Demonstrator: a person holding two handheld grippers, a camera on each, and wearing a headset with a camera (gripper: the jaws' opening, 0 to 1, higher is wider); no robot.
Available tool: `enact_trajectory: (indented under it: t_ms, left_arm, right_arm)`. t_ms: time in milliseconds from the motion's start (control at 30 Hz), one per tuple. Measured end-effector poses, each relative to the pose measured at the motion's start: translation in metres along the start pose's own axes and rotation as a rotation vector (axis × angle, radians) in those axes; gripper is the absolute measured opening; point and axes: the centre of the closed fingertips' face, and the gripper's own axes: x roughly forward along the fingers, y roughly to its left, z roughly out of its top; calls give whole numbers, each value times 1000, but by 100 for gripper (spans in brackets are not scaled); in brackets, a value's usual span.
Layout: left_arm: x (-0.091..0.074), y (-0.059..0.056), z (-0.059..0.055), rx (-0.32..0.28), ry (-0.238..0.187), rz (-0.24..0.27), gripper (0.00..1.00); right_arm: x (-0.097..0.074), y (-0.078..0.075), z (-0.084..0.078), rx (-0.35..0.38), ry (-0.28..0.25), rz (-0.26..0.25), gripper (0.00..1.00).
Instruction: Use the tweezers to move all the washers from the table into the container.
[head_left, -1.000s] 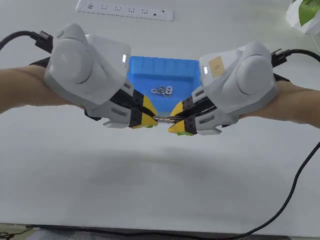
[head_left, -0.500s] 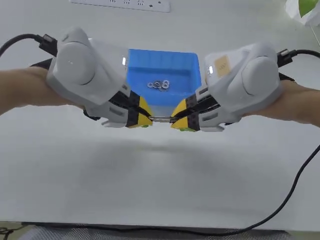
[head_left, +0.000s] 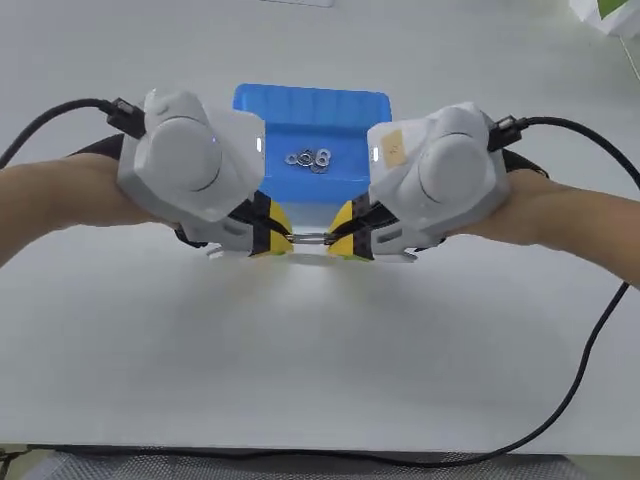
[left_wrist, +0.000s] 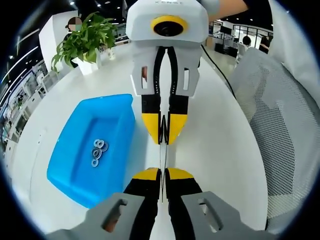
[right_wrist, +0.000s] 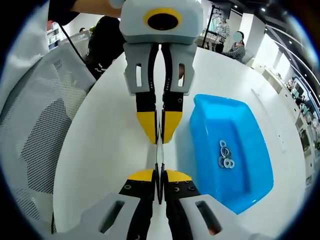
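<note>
The head view looks steeply down on the tabletop (head_left: 320, 380) from near. The left gripper view faces the right gripper (left_wrist: 163, 142) closely, the right gripper view the left gripper (right_wrist: 159, 141); all share the blue container (head_left: 360, 120).

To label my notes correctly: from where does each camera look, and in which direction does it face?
Head view: on the person's head, looking forward and down; shows both forearms, left gripper and right gripper holding the tweezers near the blue container.
Left gripper view: on the left gripper, looking along its jaws at the right gripper.
Right gripper view: on the right gripper, looking along its jaws at the left gripper.
Shared: all views show the tweezers and washers in the blue container.
</note>
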Motion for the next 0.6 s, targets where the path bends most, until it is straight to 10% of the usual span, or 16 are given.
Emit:
enact_trajectory:
  t_ms: [600]
  left_arm:
    - [5,1,-5,-43,2,-2,10]
  right_arm:
    - [3,1,-7,16,19,-5,11]
